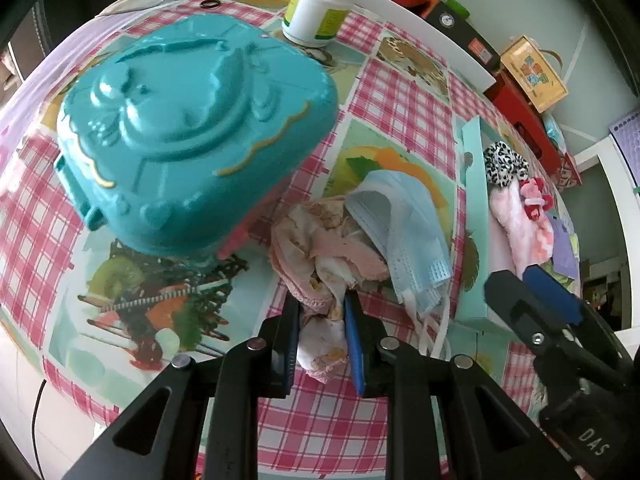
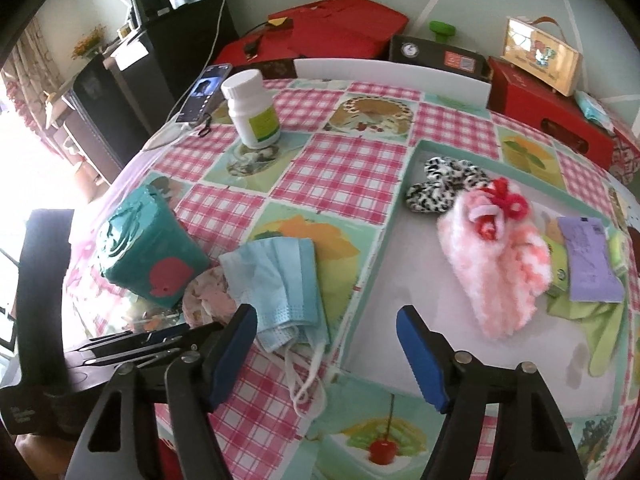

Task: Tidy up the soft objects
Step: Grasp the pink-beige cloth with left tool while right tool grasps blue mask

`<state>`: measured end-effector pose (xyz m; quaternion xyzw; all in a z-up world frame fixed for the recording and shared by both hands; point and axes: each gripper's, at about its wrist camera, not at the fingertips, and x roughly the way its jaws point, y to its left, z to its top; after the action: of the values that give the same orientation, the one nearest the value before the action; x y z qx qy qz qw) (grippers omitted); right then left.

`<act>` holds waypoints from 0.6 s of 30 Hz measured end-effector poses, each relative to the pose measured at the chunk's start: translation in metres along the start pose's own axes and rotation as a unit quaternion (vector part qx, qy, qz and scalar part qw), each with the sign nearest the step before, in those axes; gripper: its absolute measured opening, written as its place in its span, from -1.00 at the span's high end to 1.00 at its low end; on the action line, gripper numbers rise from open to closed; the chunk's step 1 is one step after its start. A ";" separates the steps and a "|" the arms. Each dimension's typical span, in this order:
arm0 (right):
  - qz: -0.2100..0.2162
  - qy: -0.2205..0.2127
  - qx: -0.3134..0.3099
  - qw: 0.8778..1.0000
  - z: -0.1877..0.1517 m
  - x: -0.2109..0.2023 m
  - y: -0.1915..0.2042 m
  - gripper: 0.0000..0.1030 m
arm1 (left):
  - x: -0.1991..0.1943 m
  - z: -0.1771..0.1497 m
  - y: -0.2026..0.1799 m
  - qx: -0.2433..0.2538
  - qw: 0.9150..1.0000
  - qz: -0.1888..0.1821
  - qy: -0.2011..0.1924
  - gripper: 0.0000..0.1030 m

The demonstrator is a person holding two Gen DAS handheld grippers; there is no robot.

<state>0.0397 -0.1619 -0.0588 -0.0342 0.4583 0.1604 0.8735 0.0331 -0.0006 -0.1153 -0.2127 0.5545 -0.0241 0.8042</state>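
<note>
My left gripper (image 1: pixel 322 320) is shut on a crumpled pink and white cloth (image 1: pixel 320 248) that lies on the table; the cloth also shows in the right wrist view (image 2: pixel 210 296). A blue face mask (image 1: pixel 404 232) lies partly over the cloth, and it also shows in the right wrist view (image 2: pixel 280 280). My right gripper (image 2: pixel 326 344) is open and empty, above the left edge of the shallow mint tray (image 2: pixel 404 184). In the tray lie a fluffy pink item (image 2: pixel 496 264), a leopard-print scrunchie (image 2: pixel 444 188) and a green cloth (image 2: pixel 596 320).
A teal plastic case (image 1: pixel 192 132) stands left of the cloth, also in the right wrist view (image 2: pixel 148 248). A white pill bottle (image 2: pixel 254 110) and a phone (image 2: pixel 206 92) sit at the far side. Red boxes (image 2: pixel 548 120) line the back edge. A purple packet (image 2: pixel 590 264) lies in the tray.
</note>
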 end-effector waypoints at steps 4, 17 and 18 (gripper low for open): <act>0.012 0.007 -0.003 1.000 0.002 0.009 0.004 -0.46 | -0.003 -0.001 0.006 -0.007 1.000 0.000 -0.005 0.57; 0.049 0.025 -0.007 0.998 0.013 0.034 0.013 -0.26 | -0.005 -0.002 0.011 -0.016 1.000 -0.001 -0.004 0.57; 0.048 0.026 -0.008 0.998 0.014 0.036 0.014 -0.26 | -0.005 -0.002 0.011 -0.016 1.000 -0.001 -0.004 0.57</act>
<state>0.0649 -0.1369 -0.0787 -0.0232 0.4809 0.2050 0.8522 0.0273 0.0102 -0.1150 -0.2265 0.5510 -0.0150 0.8030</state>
